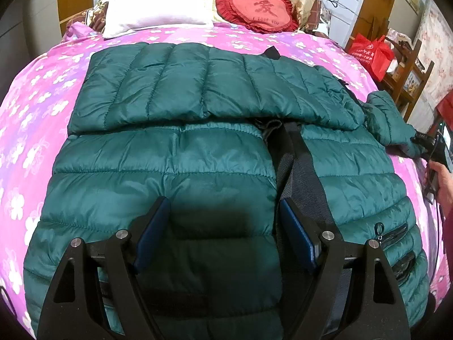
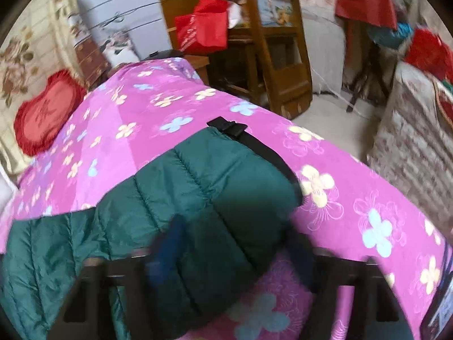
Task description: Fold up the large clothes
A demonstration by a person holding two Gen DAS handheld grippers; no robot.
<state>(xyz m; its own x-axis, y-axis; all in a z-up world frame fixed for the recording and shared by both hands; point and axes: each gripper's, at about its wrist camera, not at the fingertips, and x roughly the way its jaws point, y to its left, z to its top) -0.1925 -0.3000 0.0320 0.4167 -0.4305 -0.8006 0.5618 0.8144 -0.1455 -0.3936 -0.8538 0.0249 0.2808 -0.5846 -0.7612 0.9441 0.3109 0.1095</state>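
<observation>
A dark green quilted puffer jacket (image 1: pixel 175 153) lies spread on the pink flowered bedspread (image 1: pixel 36 96), one sleeve folded across its upper part. My left gripper (image 1: pixel 225 212) is open and empty, hovering over the jacket's lower front beside the dark lining strip (image 1: pixel 300 170). In the left wrist view my right gripper (image 1: pixel 433 147) sits at the jacket's far right sleeve end. In the right wrist view, which is motion-blurred, my right gripper (image 2: pixel 235 243) straddles the green sleeve (image 2: pixel 203 192) with the black cuff (image 2: pixel 226 127); its jaws look apart around the sleeve.
A white pillow (image 1: pixel 153 2) and a red heart cushion (image 1: pixel 254 8) lie at the head of the bed. A wooden chair (image 2: pixel 271 56) with a red bag (image 2: pixel 203 25) stands beside the bed. The bed edge (image 2: pixel 354 158) drops to the floor on the right.
</observation>
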